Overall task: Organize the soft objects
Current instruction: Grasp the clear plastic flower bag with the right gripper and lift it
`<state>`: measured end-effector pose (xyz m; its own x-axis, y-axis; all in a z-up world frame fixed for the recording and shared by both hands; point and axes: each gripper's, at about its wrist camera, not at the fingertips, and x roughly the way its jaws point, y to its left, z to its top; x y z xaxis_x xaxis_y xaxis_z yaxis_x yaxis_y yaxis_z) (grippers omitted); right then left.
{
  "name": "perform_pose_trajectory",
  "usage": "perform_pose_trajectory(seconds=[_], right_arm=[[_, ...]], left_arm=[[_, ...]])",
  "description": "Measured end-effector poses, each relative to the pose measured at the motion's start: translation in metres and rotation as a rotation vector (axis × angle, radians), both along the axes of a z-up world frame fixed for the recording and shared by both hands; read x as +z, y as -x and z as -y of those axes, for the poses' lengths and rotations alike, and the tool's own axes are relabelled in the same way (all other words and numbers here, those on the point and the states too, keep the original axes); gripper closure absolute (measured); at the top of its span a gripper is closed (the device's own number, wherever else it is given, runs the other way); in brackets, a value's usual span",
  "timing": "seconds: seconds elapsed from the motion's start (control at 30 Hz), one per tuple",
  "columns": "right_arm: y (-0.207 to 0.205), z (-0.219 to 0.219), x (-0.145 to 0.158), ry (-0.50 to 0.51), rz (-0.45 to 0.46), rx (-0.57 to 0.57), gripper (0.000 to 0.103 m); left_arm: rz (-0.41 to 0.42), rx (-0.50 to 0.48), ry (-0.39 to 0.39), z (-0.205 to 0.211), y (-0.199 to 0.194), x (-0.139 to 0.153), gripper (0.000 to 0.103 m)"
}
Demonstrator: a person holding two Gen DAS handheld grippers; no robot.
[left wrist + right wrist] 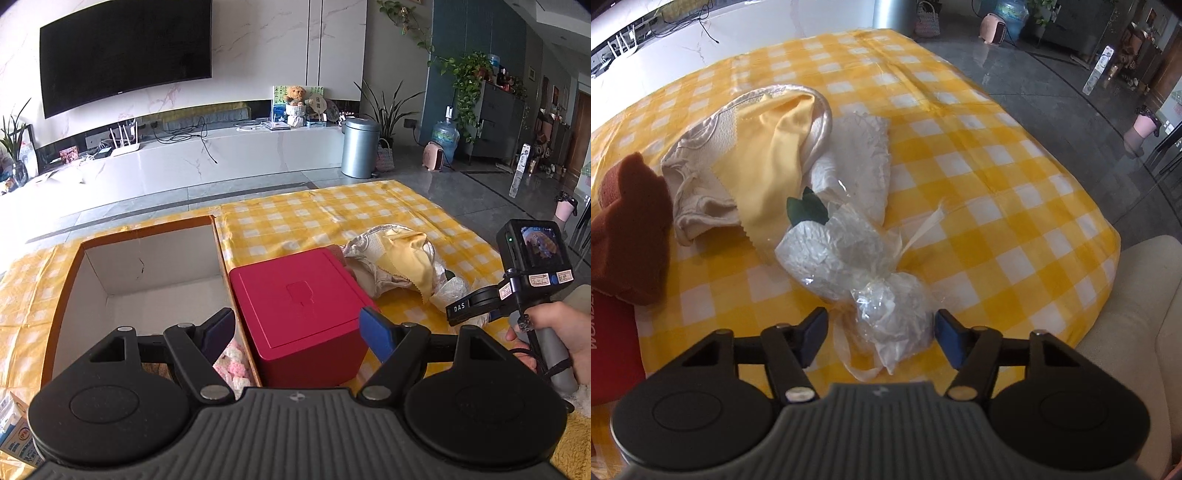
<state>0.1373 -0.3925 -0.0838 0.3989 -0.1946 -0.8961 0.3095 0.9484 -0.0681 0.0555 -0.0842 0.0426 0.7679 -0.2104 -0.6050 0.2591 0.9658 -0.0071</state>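
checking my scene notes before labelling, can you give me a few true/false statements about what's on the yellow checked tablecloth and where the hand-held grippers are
1. The red square box stands beside the open cardboard box. True.
2. The open cardboard box is packed full to the rim. False: mostly bare inside, with only a pink and white fluffy item at its near corner.
3. The right hand-held gripper has a crinkled clear plastic bag of white material between its fingers. True.
4. The left hand-held gripper is clamped on a yellow cloth. False: its jaws are wide apart, holding nothing.
5. The yellow cloth lies on a beige fabric bundle. True.
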Motion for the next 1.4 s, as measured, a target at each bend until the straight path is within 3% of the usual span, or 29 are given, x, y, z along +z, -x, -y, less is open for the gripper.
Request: perform_pose_trajectory(seconds=[0.03, 0.3, 0.4, 0.5, 0.67, 0.83, 1.0, 1.1, 1.23, 1.4], right_arm=[[0.001, 0.002, 0.0, -0.006, 0.004, -0.008, 0.054], [0.012, -0.003, 0.01, -0.019, 0.043, 0.016, 0.059], [0.025, -0.005, 0.02, -0.105, 0.073, 0.072, 0.059], [0.036, -0.012, 0.019, -0.24, 0.041, 0.177, 0.058], [0.04, -0.044, 0.02, -0.199, 0.018, 0.309, 0.058], [0.04, -0.053, 0.018, -0.2, 0.01, 0.352, 0.058], [0.053, -0.035, 0.033, -0.355, 0.142, 0.353, 0.058], [0.065, -0.019, 0.048, -0.457, 0.276, 0.328, 0.058], [0.07, 0.007, 0.057, -0.588, 0.41, 0.225, 0.058], [0.085, 0.025, 0.07, -0.544, 0.6, 0.105, 0.057]], left_arm=[[0.011, 0.003, -0.01, -0.001, 0.002, 0.001, 0.013], [0.018, 0.0, -0.02, -0.001, 0.009, 0.01, 0.013], [0.01, -0.001, -0.025, -0.002, 0.01, 0.01, 0.013], [0.005, 0.006, -0.035, -0.003, 0.011, 0.008, 0.013], [-0.003, -0.025, -0.087, 0.005, 0.011, 0.0, 0.013], [-0.029, -0.054, -0.091, 0.015, 0.008, -0.008, 0.013], [-0.047, -0.075, -0.076, 0.02, 0.002, -0.016, 0.013], [-0.05, -0.073, -0.062, 0.023, -0.003, -0.017, 0.013], [-0.069, -0.103, -0.038, 0.031, -0.012, -0.013, 0.013], [-0.119, -0.186, -0.008, 0.056, -0.031, -0.015, 0.013]])
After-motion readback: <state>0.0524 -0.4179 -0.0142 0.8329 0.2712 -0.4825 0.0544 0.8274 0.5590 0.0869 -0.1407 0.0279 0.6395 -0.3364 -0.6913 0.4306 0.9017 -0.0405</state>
